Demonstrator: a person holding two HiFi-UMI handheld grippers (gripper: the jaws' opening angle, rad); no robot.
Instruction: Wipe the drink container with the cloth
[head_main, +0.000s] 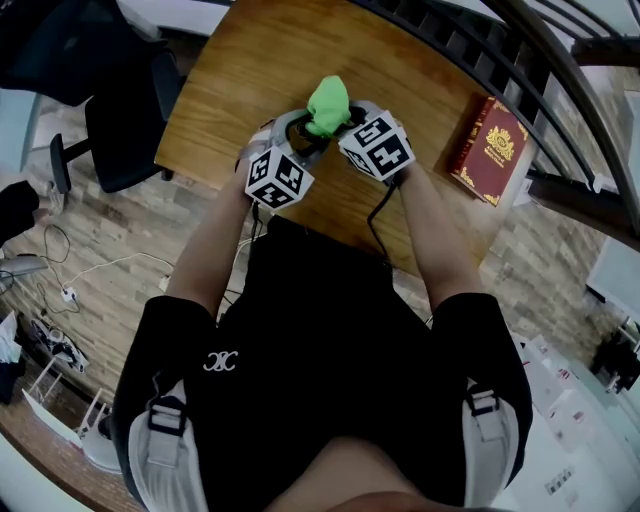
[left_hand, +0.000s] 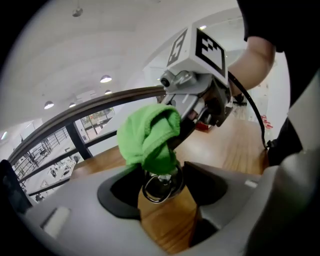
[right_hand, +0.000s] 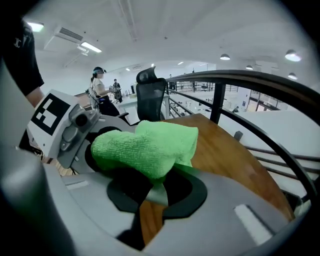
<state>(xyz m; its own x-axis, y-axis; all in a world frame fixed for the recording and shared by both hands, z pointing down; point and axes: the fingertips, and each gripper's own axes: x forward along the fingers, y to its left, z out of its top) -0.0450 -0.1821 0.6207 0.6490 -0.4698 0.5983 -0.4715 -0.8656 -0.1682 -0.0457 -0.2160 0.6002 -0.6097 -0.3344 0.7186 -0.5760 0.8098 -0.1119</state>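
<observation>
My left gripper (left_hand: 162, 190) clasps the shiny steel drink container (left_hand: 159, 182), jaws fairly wide around it. My right gripper (right_hand: 155, 192) is pinched narrow on the green cloth (right_hand: 145, 147), bunched against the container's far side. Beneath lies the wooden table (head_main: 250, 60), with 1 red book (head_main: 487, 148) farther right.

We log: bright green terry cloth (head_main: 328, 103); shiny silver metal drink container (left_hand: 161, 184); warm brown wood-grain table (head_main: 260, 60); dark red book (head_main: 488, 148) with gold ornament. The grey left gripper (left_hand: 162, 192) and right gripper (right_hand: 152, 192) have black jaws and black-and-white square-patterned cubes.
</observation>
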